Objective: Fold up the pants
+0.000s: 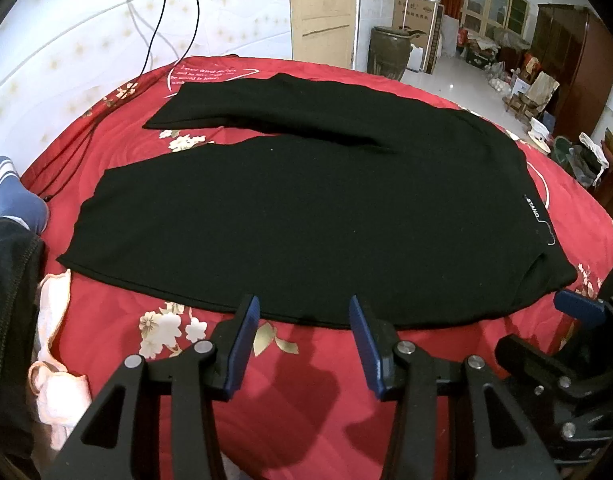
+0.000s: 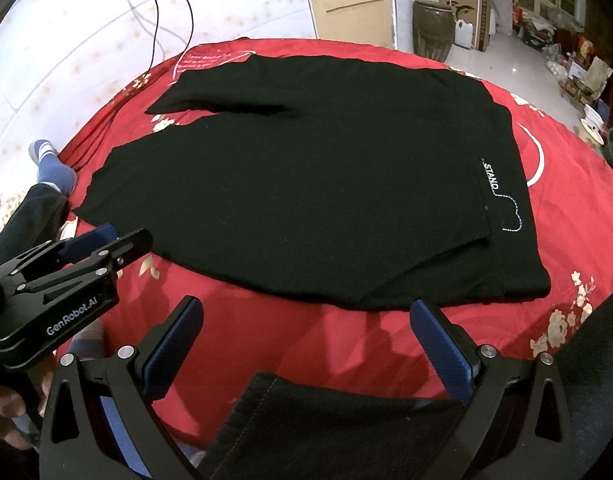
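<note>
The black pants [image 1: 306, 208] lie spread flat on the red floral bedspread [image 1: 306, 392] in front of me, unfolded, the waist end out to my right and the two legs running off to my left. The legs part in a narrow V, showing a wedge of red cloth with white blossoms between them; the far leg angles away toward the white wall, the near one lies broad across the middle. A white "STAND" print [image 2: 491, 178] with a dotted line trailing from it sits near the waist edge. My left gripper [image 1: 304, 340] hangs just short of the near hem of the pants, its blue-padded fingers spread wide with nothing between them and red bedspread showing in the gap. My right gripper [image 2: 306, 344] is likewise spread wide and holds nothing, poised near the waist corner of the pants without touching it; a dark piece of fabric [image 2: 326, 420] with a stitched edge lies below and between its fingers, close to the camera. Two thin black cables [image 1: 178, 12] hang down the wall beyond the bed, and a foot in a blue sock [image 1: 14, 196] rests at the bed's left edge.
</note>
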`<state>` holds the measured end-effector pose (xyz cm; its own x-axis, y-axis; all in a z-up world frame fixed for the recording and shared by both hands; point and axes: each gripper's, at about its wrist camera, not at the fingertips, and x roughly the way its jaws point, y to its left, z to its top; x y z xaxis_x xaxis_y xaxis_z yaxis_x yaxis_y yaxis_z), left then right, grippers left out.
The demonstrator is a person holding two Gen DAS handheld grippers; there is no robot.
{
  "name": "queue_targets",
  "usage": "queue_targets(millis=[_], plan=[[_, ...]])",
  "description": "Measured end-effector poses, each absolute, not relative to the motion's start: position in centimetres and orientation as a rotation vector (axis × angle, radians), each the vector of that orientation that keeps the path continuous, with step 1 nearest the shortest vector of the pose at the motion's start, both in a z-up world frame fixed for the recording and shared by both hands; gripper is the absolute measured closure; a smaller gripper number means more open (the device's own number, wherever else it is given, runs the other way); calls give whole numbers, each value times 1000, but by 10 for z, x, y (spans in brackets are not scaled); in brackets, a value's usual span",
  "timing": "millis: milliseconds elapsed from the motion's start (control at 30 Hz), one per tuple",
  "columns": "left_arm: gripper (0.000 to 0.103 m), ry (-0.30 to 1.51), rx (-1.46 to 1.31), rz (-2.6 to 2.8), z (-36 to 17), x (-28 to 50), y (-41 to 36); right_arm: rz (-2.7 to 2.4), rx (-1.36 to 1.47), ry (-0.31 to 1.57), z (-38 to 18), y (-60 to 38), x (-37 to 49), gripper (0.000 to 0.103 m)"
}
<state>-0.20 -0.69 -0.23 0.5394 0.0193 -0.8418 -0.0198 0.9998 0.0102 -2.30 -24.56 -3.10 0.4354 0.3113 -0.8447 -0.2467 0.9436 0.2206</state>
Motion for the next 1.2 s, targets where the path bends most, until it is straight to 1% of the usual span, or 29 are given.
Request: queue_targets(millis=[600,767,1000,1200], plan=[[53,1014,2,29,-3,1,-7,381,47,1084,-28,-241,-21,0],[53,1010,-5,21,2,8,-6,387,54,1057,-17,-245,-13,0],[53,1038,-10,3,4,36,-7,391,64,1040,-8,-257,23,0],[53,1023,-29,-26,15,91,4,380,123,1035,-1,-276,84,0]])
